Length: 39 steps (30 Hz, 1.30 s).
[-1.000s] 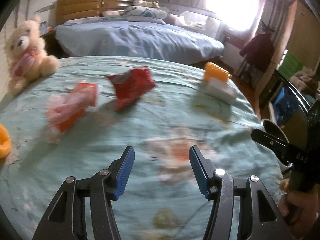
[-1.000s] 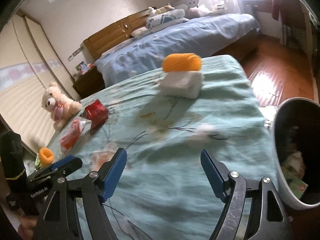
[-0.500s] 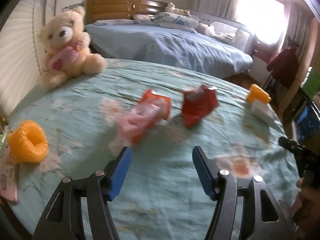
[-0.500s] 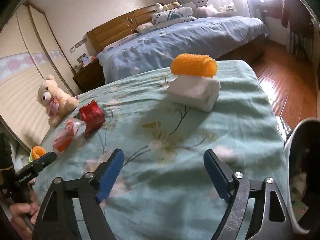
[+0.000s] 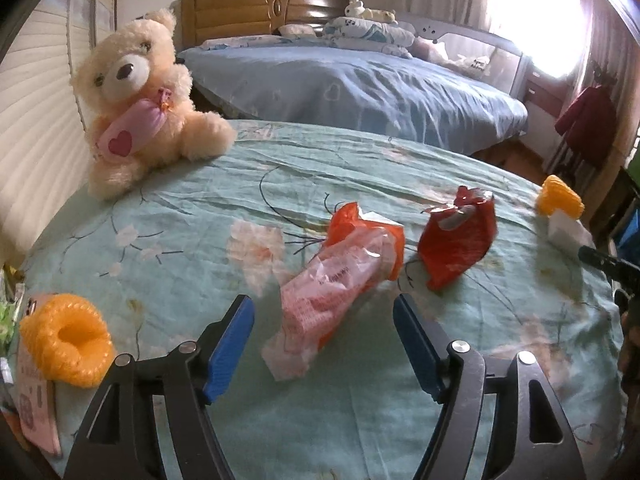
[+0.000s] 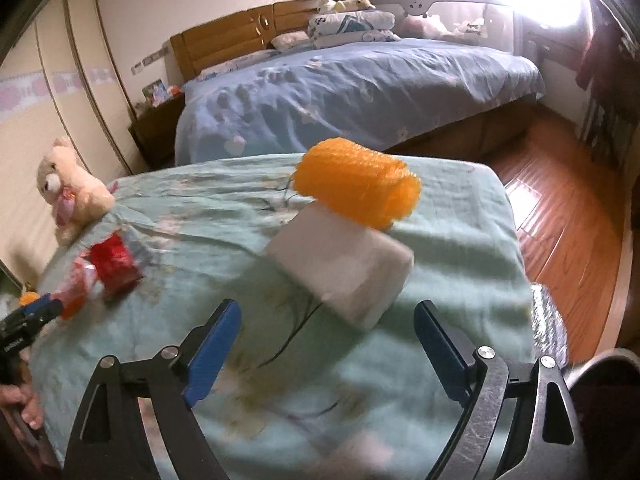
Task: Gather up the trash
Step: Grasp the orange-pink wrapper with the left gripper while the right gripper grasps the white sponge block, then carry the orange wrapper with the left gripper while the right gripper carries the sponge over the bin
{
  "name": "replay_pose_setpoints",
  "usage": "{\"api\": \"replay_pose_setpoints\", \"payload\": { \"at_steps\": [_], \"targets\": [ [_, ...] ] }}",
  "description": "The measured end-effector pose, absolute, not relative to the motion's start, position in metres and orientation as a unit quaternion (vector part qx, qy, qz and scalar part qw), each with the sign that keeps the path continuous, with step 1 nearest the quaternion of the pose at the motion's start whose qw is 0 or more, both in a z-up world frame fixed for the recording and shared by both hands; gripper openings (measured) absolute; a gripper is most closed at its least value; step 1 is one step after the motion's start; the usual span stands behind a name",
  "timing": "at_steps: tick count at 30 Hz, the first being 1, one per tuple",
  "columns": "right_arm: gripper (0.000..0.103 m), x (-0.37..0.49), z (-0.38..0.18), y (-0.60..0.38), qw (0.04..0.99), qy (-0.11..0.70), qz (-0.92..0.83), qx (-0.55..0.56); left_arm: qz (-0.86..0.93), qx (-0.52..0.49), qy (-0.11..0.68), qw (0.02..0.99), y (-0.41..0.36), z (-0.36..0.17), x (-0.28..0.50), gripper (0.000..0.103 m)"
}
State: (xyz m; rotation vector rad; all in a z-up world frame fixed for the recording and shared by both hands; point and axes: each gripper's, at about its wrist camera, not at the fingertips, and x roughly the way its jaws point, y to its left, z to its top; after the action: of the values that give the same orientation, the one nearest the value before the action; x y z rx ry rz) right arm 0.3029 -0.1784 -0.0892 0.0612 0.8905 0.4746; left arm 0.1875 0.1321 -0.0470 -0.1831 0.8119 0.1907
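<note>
A crumpled pink and orange plastic wrapper (image 5: 340, 284) lies on the teal cloth-covered table (image 5: 200, 220), just ahead of my open left gripper (image 5: 323, 322); its near end lies between the blue fingertips. A red foil wrapper (image 5: 456, 244) stands to its right. Both show small in the right wrist view: the pink wrapper (image 6: 76, 286) and the red wrapper (image 6: 114, 266). My open, empty right gripper (image 6: 327, 330) faces a white block (image 6: 340, 268) with an orange mesh roll (image 6: 356, 188) on top of it.
A teddy bear (image 5: 136, 100) sits at the table's far left. An orange mesh ring (image 5: 66, 338) lies at the near left beside a pink card (image 5: 38, 412). A bin rim (image 6: 608, 368) shows at the lower right. A blue bed (image 5: 340, 88) stands beyond.
My left gripper has swung left and come up to the pink wrapper, which now lies at its fingertips. My right gripper has moved closer to the white block and orange roll.
</note>
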Motion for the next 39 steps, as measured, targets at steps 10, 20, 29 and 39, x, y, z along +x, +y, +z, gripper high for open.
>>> {"api": "replay_pose_setpoints", "payload": {
  "at_steps": [10,20,29,39],
  "targets": [
    [0.066,0.313,-0.103,-0.173,0.868,0.438,0.235,0.014,0.059,-0.092,0.407,0.907,0.135,-0.063,0.207,0.049],
    [0.048,0.279,-0.097,-0.18,0.866,0.436,0.24,0.056,0.046,-0.124,0.405,0.905,0.142,-0.065,0.187,0.03],
    [0.048,0.231,-0.092,-0.18,0.86,0.433,0.251,0.097,0.009,-0.117,0.402,0.908,0.109,-0.057,0.161,0.03],
    [0.048,0.196,-0.087,-0.188,0.867,0.423,0.238,0.109,-0.052,-0.099,0.406,0.907,0.058,-0.048,0.164,0.03]
  ]
}}
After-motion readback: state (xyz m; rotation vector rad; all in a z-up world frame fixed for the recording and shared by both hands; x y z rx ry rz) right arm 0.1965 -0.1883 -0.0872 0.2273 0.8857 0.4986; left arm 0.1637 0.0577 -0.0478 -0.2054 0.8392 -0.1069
